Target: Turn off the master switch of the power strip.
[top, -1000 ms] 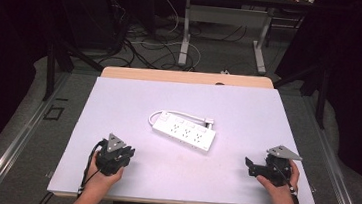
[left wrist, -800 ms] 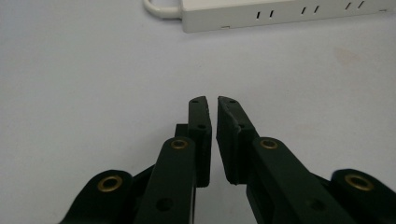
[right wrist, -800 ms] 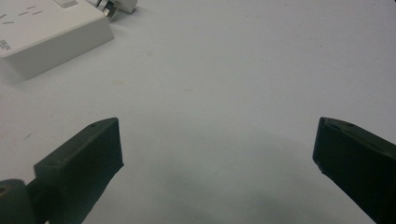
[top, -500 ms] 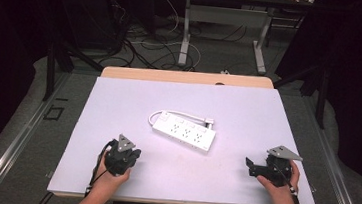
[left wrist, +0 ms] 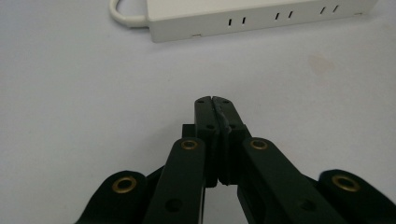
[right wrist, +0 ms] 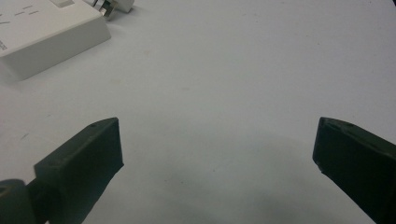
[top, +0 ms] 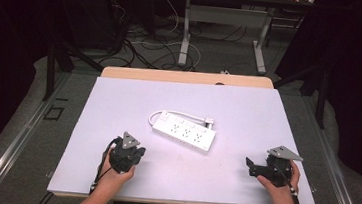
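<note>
- The white plastic power strip (top: 183, 132) with its looped white cord lies mid-table on the pale table sheet (top: 118, 106), well apart from both grippers.
- The left gripper (left wrist: 212, 100) is clenched on nothing; it should likely spread before reaching.
- The right gripper (right wrist: 217, 144) stands wide, released.
- Approach the strip's long sides squarely, low and slow.

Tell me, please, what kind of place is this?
Probably a lab or workshop set up for recording. A flat white tabletop holds just one white plastic power strip, loose cables lie across the grey floor behind, and dark curtains surround the area.
</note>
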The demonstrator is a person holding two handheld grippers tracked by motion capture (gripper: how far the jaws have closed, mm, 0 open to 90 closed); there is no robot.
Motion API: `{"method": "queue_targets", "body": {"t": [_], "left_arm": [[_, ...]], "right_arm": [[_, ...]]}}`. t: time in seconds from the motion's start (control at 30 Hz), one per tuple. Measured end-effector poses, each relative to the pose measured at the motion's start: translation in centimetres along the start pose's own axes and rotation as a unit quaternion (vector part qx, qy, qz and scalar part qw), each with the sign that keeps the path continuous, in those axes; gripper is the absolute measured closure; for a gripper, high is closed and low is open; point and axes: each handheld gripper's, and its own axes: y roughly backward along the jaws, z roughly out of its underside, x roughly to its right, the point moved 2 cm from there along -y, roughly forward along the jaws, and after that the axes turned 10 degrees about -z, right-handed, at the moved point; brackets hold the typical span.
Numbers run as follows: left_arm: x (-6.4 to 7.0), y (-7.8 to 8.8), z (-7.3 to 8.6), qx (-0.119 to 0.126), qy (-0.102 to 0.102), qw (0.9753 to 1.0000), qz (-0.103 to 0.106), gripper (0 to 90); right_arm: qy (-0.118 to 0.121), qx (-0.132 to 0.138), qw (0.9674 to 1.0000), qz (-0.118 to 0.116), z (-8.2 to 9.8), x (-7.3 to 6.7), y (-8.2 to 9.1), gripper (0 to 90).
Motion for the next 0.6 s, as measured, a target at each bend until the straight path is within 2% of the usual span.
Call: {"method": "queue_targets", "body": {"t": [0.1, 0.2, 0.27, 0.3, 0.33, 0.37, 0.4, 0.43, 0.6], "left_arm": [[0.0, -0.1, -0.4, 0.000, 0.003, 1.0000, 0.008, 90.0], [-0.1, -0.2, -0.9, -0.002, 0.000, 1.0000, 0.007, 90.0], [0.0, -0.4, -1.3, 0.003, 0.013, 0.9999, 0.007, 90.0], [-0.2, -0.3, -1.5, -0.005, 0.004, 0.9999, 0.008, 90.0], [-0.2, -0.4, -1.8, 0.003, 0.010, 0.9999, 0.007, 90.0], [-0.3, -0.4, -2.0, 0.001, 0.006, 1.0000, 0.007, 90.0], [-0.3, -0.5, -2.3, 0.003, 0.013, 0.9999, 0.006, 90.0], [-0.4, -0.4, -2.6, -0.001, 0.007, 1.0000, 0.005, 90.0], [-0.6, -0.3, -3.9, 0.006, 0.022, 0.9996, 0.015, 90.0]], "right_arm": [[-0.002, -0.001, 1.0000, 0.001, 0.0, 0.0, 0.1, 1.1], [-0.004, 0.000, 1.0000, 0.000, 0.0, 0.0, 0.1, 1.1], [-0.005, 0.000, 1.0000, 0.000, 0.0, 0.0, 0.1, 1.1], [-0.005, -0.001, 1.0000, 0.000, 0.0, 0.0, 0.1, 1.1], [-0.006, -0.001, 1.0000, -0.001, 0.0, 0.0, 0.1, 1.1], [-0.004, -0.001, 1.0000, -0.001, 0.0, 0.0, 0.1, 1.1], [-0.007, -0.001, 1.0000, -0.001, 0.0, 0.0, 0.1, 1.1], [-0.008, 0.000, 1.0000, -0.002, 0.0, 0.0, 0.1, 1.1], [-0.005, 0.000, 1.0000, -0.001, 0.0, 0.0, 0.1, 1.2]]}}
